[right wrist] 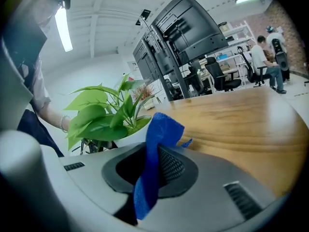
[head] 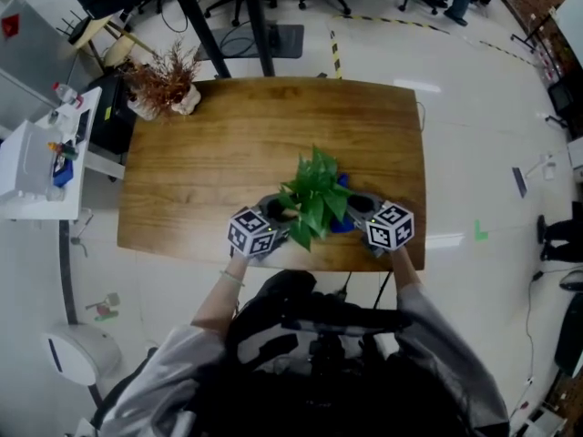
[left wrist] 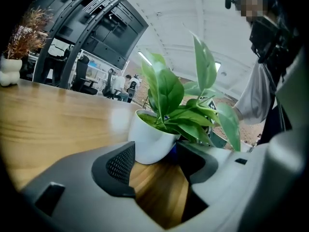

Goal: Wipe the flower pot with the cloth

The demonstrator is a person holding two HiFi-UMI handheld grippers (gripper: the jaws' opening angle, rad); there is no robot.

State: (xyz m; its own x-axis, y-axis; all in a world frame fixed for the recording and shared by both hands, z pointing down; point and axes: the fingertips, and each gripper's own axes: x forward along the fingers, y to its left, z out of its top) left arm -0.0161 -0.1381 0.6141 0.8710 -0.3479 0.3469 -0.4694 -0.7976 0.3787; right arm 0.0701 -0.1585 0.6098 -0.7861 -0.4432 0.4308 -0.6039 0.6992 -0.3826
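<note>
Leaves (head: 314, 194) screen the pot (left wrist: 149, 146); seemingly dried sprigs (head: 166, 78) stand well apart.

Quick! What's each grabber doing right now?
Left gripper: jaws wide, flower pot at their tips; squeezing it or not, cannot tell.
Right gripper: closed on the blue cloth.

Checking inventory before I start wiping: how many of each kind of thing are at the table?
Potted plants: 2 (flower pot, dried bouquet)
Cloths: 1 (blue cloth)
Grippers: 2 (left gripper, right gripper)
Total: 5
</note>
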